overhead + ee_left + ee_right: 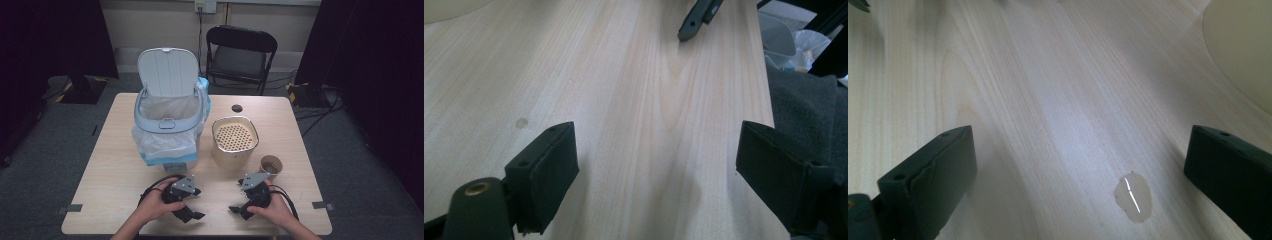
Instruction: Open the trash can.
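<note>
— Dark curtains hang at both sides of the room, and a black folding chair (241,54) stands against the far wall at top centre of the high view. What sits on the table?

— On the pale wood table (105,170), a white lidded bin (169,107) stands left of centre, its lid raised and a clear liner bag spilling over its rim. Just right of it is a cream tub (235,140) with a perforated insert inside. A brown paper cup (271,167) stands upright near the tub's lower right.

— Any brand, label or writing?

— None that can be read; something small on the bin's front is too blurred to make out.

— And the tools?

— Low in the frame, the left gripper (189,207) lies in a hand at centre-left, the right gripper (240,206) in a hand at centre-right, tips facing each other, apart. In the left gripper view its jaws stand wide apart over bare wood, nothing between them. In the right gripper view the jaws also gape, empty, with a small puddle of clear liquid (1133,197) on the wood between them, nearer the right-hand jaw.
</note>
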The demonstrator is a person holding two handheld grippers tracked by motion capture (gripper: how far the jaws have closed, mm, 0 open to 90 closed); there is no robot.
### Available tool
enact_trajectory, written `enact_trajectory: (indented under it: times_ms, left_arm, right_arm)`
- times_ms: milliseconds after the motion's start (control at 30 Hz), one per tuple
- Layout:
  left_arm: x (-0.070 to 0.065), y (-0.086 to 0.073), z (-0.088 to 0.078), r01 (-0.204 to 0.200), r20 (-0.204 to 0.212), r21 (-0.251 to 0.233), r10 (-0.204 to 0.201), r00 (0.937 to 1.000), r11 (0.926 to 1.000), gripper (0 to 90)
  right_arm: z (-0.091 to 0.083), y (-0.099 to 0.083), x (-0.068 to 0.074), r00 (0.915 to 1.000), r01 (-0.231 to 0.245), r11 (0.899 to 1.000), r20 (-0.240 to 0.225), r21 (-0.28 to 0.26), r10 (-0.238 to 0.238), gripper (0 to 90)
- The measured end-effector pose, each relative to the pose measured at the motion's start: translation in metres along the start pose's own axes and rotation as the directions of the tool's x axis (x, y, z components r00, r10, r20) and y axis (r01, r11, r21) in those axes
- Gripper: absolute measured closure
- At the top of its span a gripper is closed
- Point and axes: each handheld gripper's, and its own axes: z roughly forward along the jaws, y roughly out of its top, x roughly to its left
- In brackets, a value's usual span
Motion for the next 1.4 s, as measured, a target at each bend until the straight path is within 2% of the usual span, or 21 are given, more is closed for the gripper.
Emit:
enact_trajectory:
  times_ms: [33,67,100,133,167,233,267,300,333,433,467,533,633,700,733,1000,1100,1400]
  left_arm:
    - [0.001,0.000,0.000,-0.017,-0.010,0.015,0.017,0.9998,0.9997,16.5]
    - [0.000,-0.001,0.001,-0.010,-0.006,0.009,0.010,0.9999,0.9999,16.5]
    - [0.001,-0.001,0.001,-0.027,-0.015,0.017,0.027,0.9995,0.9995,16.5]
    - [0.000,-0.002,0.002,-0.014,-0.011,0.002,0.014,0.9998,0.9999,16.5]
    - [0.001,-0.003,0.002,-0.028,-0.021,0.015,0.028,0.9994,0.9995,16.5]
    - [0.001,-0.004,0.003,-0.031,-0.023,0.031,0.032,0.9992,0.9990,16.5]
    - [0.000,-0.005,0.005,-0.029,-0.022,0.024,0.030,0.9993,0.9993,16.5]
    - [0.002,-0.005,0.004,-0.062,-0.027,0.041,0.063,0.9977,0.9972,16.2]
    - [0.000,-0.006,0.005,-0.036,-0.031,0.019,0.037,0.9988,0.9992,16.2]
    - [0.000,-0.008,0.005,-0.058,-0.033,0.012,0.058,0.9978,0.9983,16.1]
    - [0.000,-0.010,0.006,-0.076,-0.045,0.002,0.076,0.9961,0.9971,16.0]
    - [-0.001,-0.011,0.006,-0.088,-0.057,-0.001,0.088,0.9945,0.9961,15.4]
    - [-0.002,-0.013,0.007,-0.140,-0.064,0.004,0.140,0.9881,0.9901,14.8]
    - [-0.003,-0.014,0.006,-0.138,-0.069,0.002,0.138,0.9880,0.9904,13.9]
    - [-0.004,-0.015,0.007,-0.125,-0.067,-0.018,0.124,0.9901,0.9919,13.7]
    - [-0.003,-0.014,0.007,-0.139,-0.053,0.000,0.139,0.9889,0.9903,11.4]
    - [-0.003,-0.014,0.008,-0.139,-0.053,-0.004,0.138,0.9890,0.9904,11.0]
    - [-0.004,-0.014,0.008,-0.146,-0.050,-0.001,0.146,0.9880,0.9893,8.9]
  right_arm:
    - [-0.001,0.000,0.000,1.0000,0.001,1.000,0.000,-0.001,-0.001,0.5]
    - [-0.002,-0.001,-0.001,1.0000,0.004,1.000,0.001,0.000,-0.004,1.7]
    - [-0.003,-0.001,-0.001,1.0000,0.002,1.000,-0.001,-0.002,-0.002,3.2]
    - [-0.004,-0.001,-0.002,1.0000,0.004,1.000,0.002,-0.004,-0.004,5.7]
    - [-0.005,-0.002,-0.002,1.0000,0.003,1.000,0.000,-0.007,-0.003,7.7]
    - [-0.007,-0.003,-0.003,1.0000,0.003,1.000,-0.002,-0.013,-0.003,12.2]
    - [-0.008,-0.003,-0.003,1.0000,0.006,1.000,-0.002,-0.011,-0.006,13.7]
    - [-0.009,-0.004,-0.003,1.0000,0.005,1.000,0.001,-0.011,-0.005,14.9]
    - [-0.010,-0.004,-0.003,1.0000,0.003,1.000,0.000,-0.008,-0.003,14.6]
    - [-0.013,-0.005,-0.003,0.9999,0.013,1.000,-0.004,0.006,-0.013,14.8]
    - [-0.014,-0.005,-0.003,0.9998,0.020,1.000,-0.002,0.011,-0.020,14.8]
    - [-0.017,-0.005,-0.003,0.9998,0.021,1.000,-0.004,0.009,-0.021,14.8]
    - [-0.024,-0.006,-0.004,0.9999,0.011,1.000,-0.001,-0.006,-0.011,15.0]
    - [-0.029,-0.007,-0.005,1.0000,-0.005,1.000,-0.006,-0.017,0.005,15.0]
    - [-0.031,-0.007,-0.006,0.9999,-0.009,1.000,-0.010,-0.020,0.009,15.1]
    - [-0.047,-0.017,-0.003,0.9996,-0.020,1.000,-0.019,-0.018,0.020,15.0]
    - [-0.052,-0.022,-0.004,0.9999,-0.014,1.000,-0.009,-0.001,0.014,15.0]
    - [-0.069,-0.038,-0.012,0.9982,-0.056,0.998,0.018,-0.006,0.056,15.0]
